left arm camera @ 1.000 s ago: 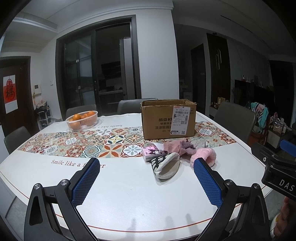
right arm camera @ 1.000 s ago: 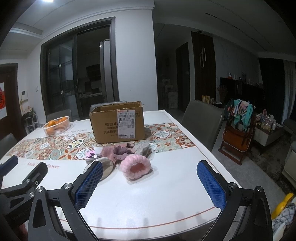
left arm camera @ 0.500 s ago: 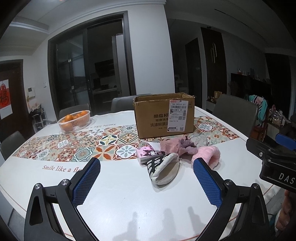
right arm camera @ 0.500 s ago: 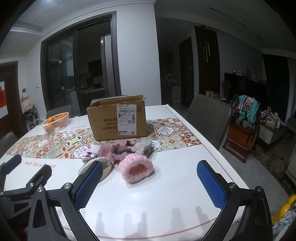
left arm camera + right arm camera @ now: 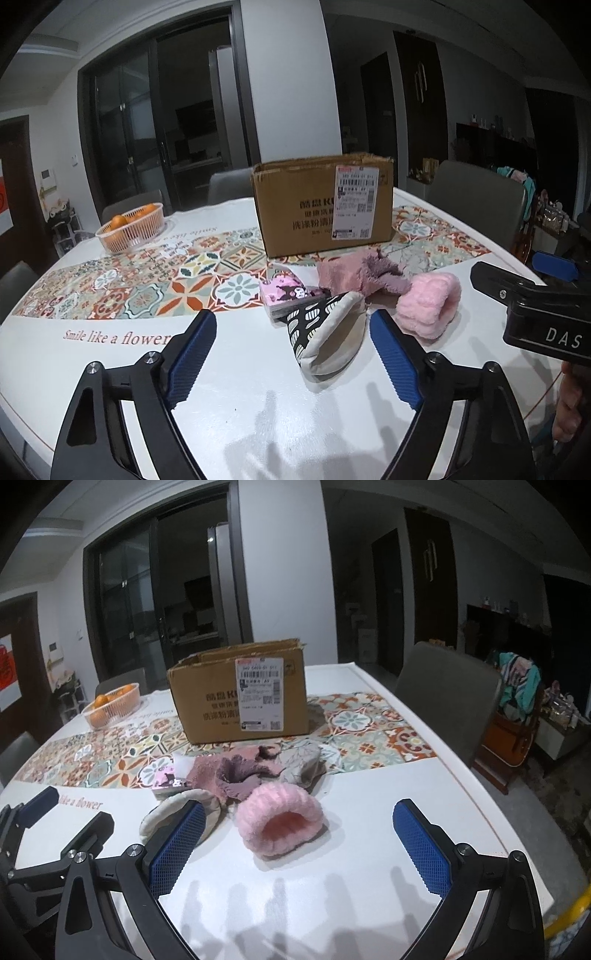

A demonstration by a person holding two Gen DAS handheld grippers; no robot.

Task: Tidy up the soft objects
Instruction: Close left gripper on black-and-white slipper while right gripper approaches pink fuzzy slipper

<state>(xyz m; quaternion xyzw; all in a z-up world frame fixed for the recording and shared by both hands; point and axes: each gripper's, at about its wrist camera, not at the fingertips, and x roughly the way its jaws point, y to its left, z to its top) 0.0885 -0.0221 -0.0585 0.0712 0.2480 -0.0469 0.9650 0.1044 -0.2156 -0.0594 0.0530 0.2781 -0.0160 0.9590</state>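
Fingers (image 5: 392,352) of both grippers stand released, left closing on nothing; only right view shows a greyish, perhaps knitted, cloth (image 5: 301,762).

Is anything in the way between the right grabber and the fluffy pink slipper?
Nothing visible is. The right gripper is open, and only bare white table lies between its fingers and the fluffy pink slipper. The grey slipper sits off to the side, behind one finger.
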